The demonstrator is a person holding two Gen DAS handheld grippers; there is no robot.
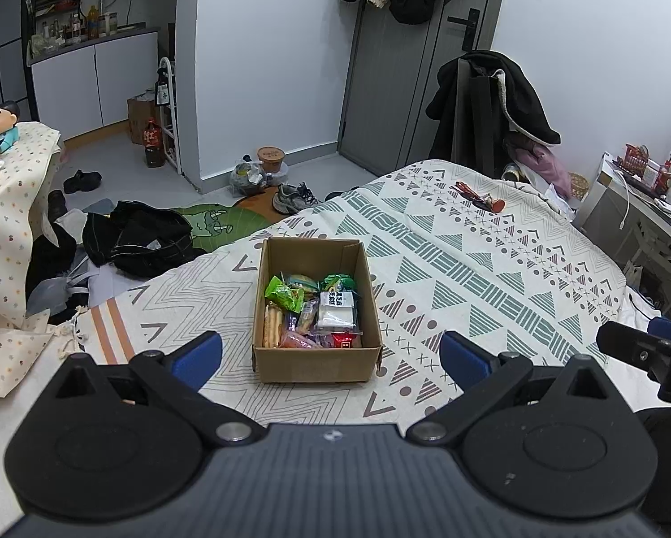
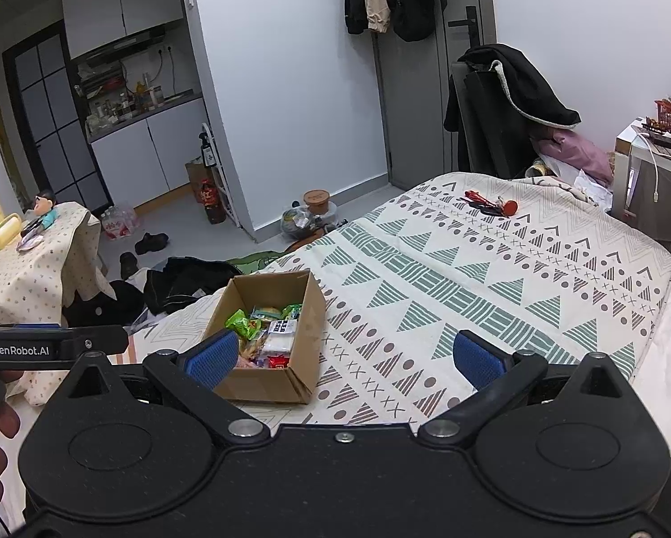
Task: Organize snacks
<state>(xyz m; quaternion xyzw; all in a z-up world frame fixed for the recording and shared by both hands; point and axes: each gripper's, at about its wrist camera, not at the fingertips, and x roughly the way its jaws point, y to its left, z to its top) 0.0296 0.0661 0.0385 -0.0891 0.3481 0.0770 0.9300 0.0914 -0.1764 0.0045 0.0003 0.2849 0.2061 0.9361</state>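
Both grippers, left [image 1: 331, 354] and right [image 2: 357, 356], gape wide and empty. Box [image 1: 317, 363] of snacks [image 1: 313, 309] sits at twelve o'clock; descend straight, pinch one packet.

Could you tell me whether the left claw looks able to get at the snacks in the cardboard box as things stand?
Probably yes: the left claw is open and empty, the cardboard box sits directly ahead with its top open, and nothing covers the snacks.
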